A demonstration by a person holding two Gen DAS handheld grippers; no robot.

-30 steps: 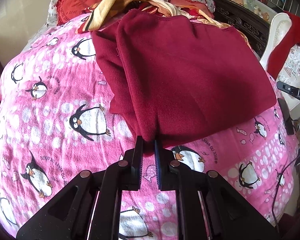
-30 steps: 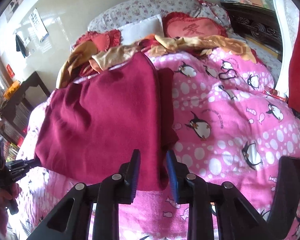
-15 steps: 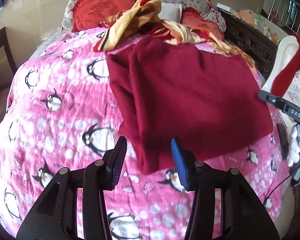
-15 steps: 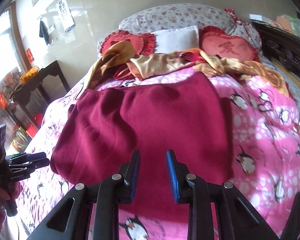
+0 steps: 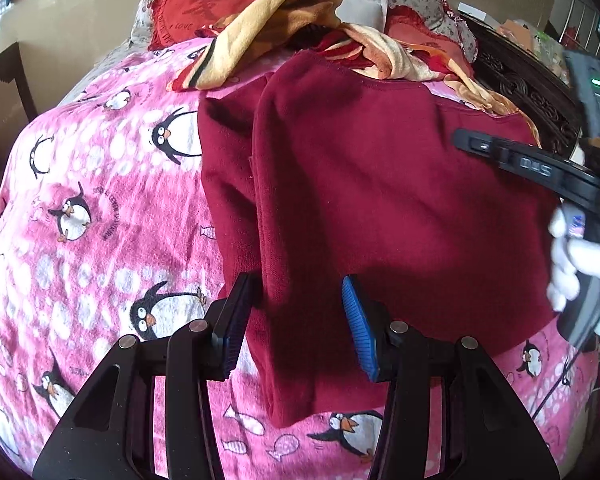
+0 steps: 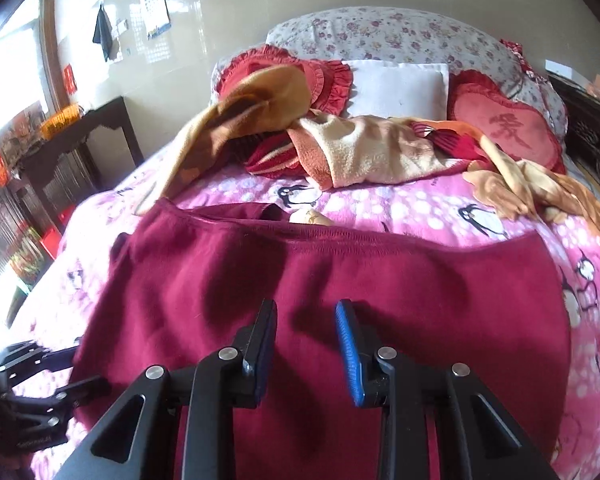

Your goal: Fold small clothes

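A bed is covered by a pink penguin blanket (image 6: 440,208). Pillows are piled at its head: a floral one (image 6: 400,36), a white one (image 6: 398,88) and two red heart cushions (image 6: 508,128). A tan throw (image 6: 364,152) is heaped before them. A dark side table (image 6: 76,136) is set against the pale tiled wall (image 6: 228,4), where a calendar (image 6: 154,0) is hung. Bright daylight is admitted from a window (image 6: 8,64) at the left.

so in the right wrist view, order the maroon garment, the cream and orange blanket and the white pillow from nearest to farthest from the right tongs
1. maroon garment: directly under and ahead of the right tongs, which are open.
2. cream and orange blanket: bunched mid-bed, beyond the garment's far edge.
3. white pillow: at the headboard end, between the red cushions.
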